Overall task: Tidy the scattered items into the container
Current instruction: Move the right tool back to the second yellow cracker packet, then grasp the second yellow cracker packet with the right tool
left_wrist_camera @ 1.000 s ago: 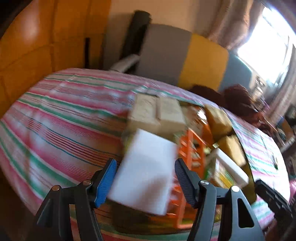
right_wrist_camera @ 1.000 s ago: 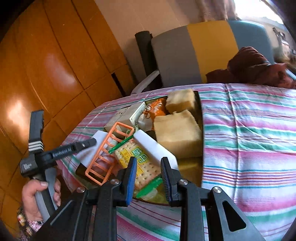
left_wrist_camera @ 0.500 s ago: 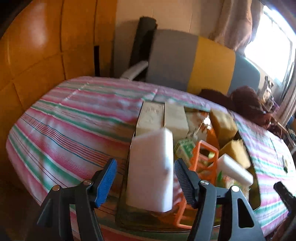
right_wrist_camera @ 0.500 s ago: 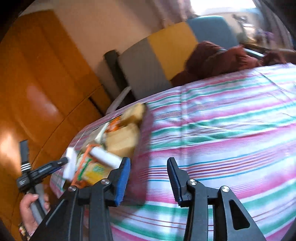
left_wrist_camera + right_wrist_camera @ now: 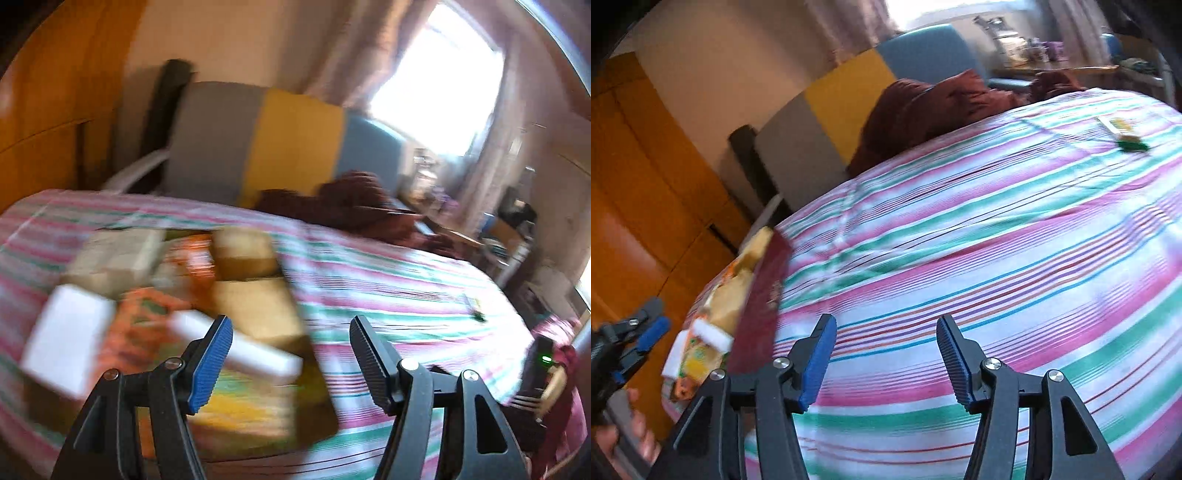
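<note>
Container [image 5: 314, 391]: we find it near the bed's left edge, dark-walled, packed full; view blurred.
Contents: white sponge block [image 5: 66, 350] at its near-left corner, a second white block [image 5: 258, 356] across the middle, tan sponges [image 5: 255, 306] along the right wall, orange rack [image 5: 147, 325] between.
Stray packet [image 5: 1123, 131]: we note it on the striped bedspread [image 5: 997, 229], far right corner, well apart from the container.
Left gripper [image 5: 290, 363]: jaws spread, nothing between.
Right gripper [image 5: 886, 363]: jaws spread, over bare bedspread.
</note>
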`<state>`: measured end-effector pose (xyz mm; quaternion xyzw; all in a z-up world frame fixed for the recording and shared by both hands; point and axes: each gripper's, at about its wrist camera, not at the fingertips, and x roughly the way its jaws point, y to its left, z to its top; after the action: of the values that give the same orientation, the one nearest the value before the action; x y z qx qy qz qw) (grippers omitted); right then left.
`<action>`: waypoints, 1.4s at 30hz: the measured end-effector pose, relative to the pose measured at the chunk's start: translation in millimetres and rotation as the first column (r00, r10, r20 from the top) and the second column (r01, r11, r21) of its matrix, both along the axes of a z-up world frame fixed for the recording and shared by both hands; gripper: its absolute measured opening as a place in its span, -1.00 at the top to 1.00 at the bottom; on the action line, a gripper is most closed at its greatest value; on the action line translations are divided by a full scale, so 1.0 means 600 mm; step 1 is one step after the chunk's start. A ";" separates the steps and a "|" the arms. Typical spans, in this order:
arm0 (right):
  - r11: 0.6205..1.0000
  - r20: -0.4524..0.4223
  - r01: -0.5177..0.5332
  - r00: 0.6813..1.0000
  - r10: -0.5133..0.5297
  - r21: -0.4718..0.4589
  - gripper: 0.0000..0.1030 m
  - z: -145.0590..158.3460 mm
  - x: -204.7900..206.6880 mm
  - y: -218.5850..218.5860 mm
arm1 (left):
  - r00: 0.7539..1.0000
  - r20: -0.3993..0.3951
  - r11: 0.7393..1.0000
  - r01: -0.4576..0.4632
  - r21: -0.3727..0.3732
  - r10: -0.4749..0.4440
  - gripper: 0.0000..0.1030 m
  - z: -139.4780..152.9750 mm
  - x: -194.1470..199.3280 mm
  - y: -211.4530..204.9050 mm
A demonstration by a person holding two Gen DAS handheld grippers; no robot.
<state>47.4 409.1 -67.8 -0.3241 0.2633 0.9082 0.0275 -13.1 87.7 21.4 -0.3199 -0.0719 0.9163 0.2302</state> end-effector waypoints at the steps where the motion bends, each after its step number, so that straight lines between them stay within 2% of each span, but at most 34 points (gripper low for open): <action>1: 1.000 0.004 0.028 1.000 -0.028 0.013 -0.12 -0.001 0.002 0.015 | 1.000 -0.010 1.000 0.023 -0.001 -0.023 -0.36 0.000 0.004 0.024; 3: 0.995 0.007 0.086 0.996 -0.086 0.049 -0.12 -0.001 0.006 0.048 | 0.996 -0.024 0.996 0.082 -0.040 -0.083 -0.36 -0.007 0.010 0.082; 6: 0.977 0.007 0.178 0.984 -0.180 0.119 -0.15 0.001 0.010 0.101 | 0.984 -0.024 0.973 0.168 -0.155 -0.174 -0.36 -0.035 0.018 0.175; 10: 0.945 0.010 0.284 0.957 -0.289 0.162 -0.22 -0.001 0.005 0.181 | 0.976 -0.030 0.921 0.194 -0.338 -0.217 -0.36 -0.084 0.024 0.274; 12: 0.927 0.022 0.326 0.942 -0.336 0.184 -0.24 0.002 -0.005 0.224 | 0.975 -0.021 0.907 0.199 -0.370 -0.223 -0.36 -0.101 0.019 0.301; 19: 0.858 0.049 0.441 0.882 -0.469 0.262 -0.33 0.017 -0.069 0.366 | 0.984 0.023 0.925 0.172 -0.339 -0.175 -0.36 -0.145 -0.025 0.322; 23: 0.849 0.102 0.464 0.860 -0.500 0.252 -0.42 0.006 -0.101 0.443 | 0.986 0.102 0.921 0.162 -0.354 -0.134 -0.36 -0.169 -0.054 0.330; 25: 0.843 0.125 0.470 0.850 -0.512 0.262 -0.44 0.001 -0.114 0.475 | 0.987 0.103 0.927 0.154 -0.341 -0.126 -0.36 -0.171 -0.058 0.326; 30: 0.859 0.177 0.452 0.850 -0.496 0.240 -0.54 -0.014 -0.155 0.527 | 0.986 0.107 0.929 0.155 -0.337 -0.126 -0.46 -0.176 -0.055 0.327; 33: 0.853 0.197 0.430 0.846 -0.495 0.296 -0.54 -0.016 -0.183 0.537 | 0.984 0.119 0.928 0.163 -0.334 -0.130 -0.62 -0.178 -0.057 0.328; 37: 0.826 0.221 0.407 0.829 -0.513 0.389 -0.47 -0.009 -0.202 0.539 | 0.982 0.133 0.929 0.173 -0.326 -0.136 -0.68 -0.180 -0.062 0.327; 39: 0.807 0.210 0.390 0.830 -0.517 0.443 -0.55 -0.002 -0.208 0.540 | 0.983 0.129 0.928 0.165 -0.333 -0.129 -0.66 -0.177 -0.058 0.324; 40: 0.809 0.208 0.370 0.840 -0.501 0.457 -0.69 0.002 -0.213 0.541 | 0.983 0.134 0.929 0.163 -0.334 -0.124 -0.63 -0.175 -0.055 0.321; 42: 0.816 0.209 0.320 0.862 -0.461 0.481 -0.75 0.004 -0.224 0.544 | 0.980 0.146 0.928 0.178 -0.328 -0.136 -0.38 -0.167 -0.049 0.314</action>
<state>-87.3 735.7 -65.2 -0.3890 0.1099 0.8537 0.3284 -42.4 276.3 -79.0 -0.4144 0.0993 0.8724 0.2394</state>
